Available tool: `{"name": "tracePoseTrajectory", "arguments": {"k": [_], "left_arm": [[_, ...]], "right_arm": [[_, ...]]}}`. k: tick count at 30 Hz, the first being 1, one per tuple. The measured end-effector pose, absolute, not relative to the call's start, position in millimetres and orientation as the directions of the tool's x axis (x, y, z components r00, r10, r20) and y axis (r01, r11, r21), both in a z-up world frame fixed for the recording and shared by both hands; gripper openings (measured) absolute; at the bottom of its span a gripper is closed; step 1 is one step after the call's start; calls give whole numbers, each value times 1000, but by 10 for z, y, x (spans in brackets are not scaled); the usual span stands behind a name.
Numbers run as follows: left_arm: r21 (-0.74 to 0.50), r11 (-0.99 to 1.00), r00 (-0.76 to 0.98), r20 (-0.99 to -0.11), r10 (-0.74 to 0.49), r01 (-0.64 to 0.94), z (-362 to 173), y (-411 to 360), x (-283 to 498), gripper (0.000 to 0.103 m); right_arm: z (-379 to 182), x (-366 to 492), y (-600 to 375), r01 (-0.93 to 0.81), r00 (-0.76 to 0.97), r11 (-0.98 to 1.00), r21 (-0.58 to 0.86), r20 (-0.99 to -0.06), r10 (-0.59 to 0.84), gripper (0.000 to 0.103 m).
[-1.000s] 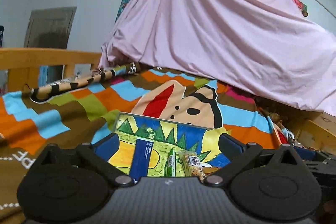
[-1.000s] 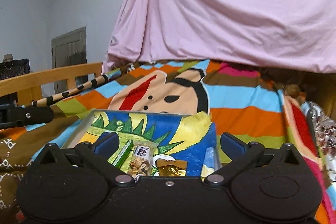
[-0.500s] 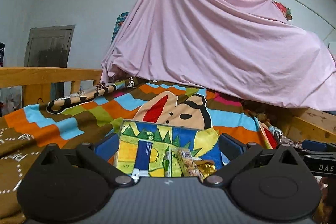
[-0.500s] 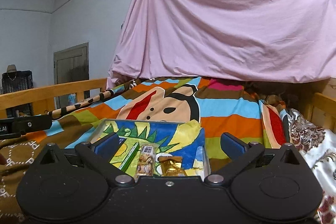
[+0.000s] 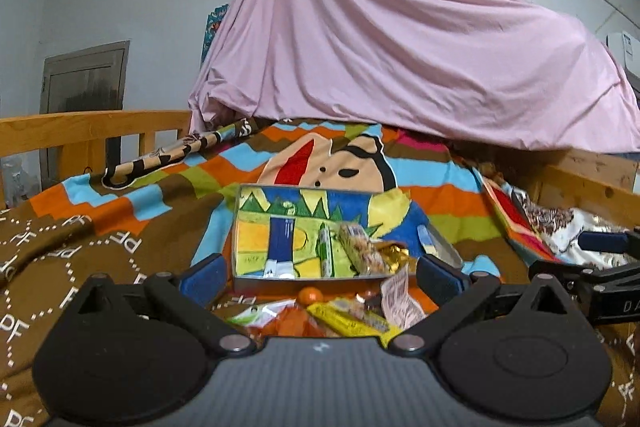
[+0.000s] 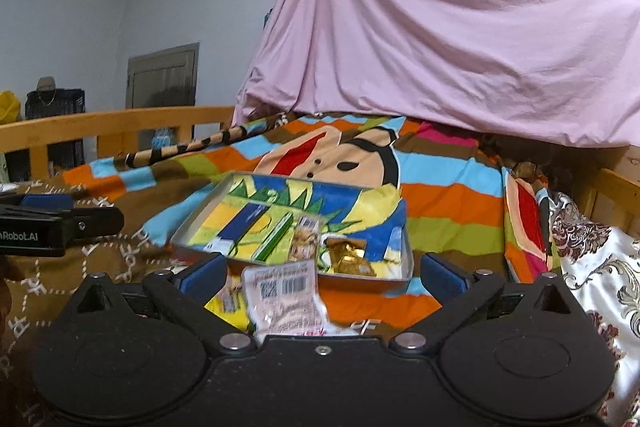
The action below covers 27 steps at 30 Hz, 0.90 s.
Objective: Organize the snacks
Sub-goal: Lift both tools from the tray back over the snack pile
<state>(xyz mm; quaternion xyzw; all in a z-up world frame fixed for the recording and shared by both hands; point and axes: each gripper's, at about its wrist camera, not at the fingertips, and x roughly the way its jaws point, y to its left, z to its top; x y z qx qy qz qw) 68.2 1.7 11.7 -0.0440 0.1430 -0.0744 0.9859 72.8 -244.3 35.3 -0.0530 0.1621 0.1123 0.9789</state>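
Both grippers, left [image 5: 318, 273] and right [image 6: 322, 273], hang wide open, empty. Tray [image 6: 404, 277] on the soft blanket [image 5: 100, 239] holds several snacks; loose packets [image 5: 344, 319] lie just in front (white pouch [image 6: 286, 293] nearest). Risk: blanket sags, tray tips, slick wrappers slip from pads.

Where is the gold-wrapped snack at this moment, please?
The gold-wrapped snack lies inside the tray, toward its near right corner, just right of the nut bar; the left wrist view also shows it there.
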Motion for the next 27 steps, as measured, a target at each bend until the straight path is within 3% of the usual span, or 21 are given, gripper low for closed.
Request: {"name": "tracePoseTrajectory", "arguments": {"k": [15,27], "left_arm": [[-118,988,894,-426,-139,98,-211,68,577,103],[-109,992,880,-463,-107,63,-274,164,584,103]], "right_arm": [[38,720,-2381,-256,874,962,-96,-448,187,102],[-86,754,-2363,-270,847,959,-86,-495,194,102]]}}
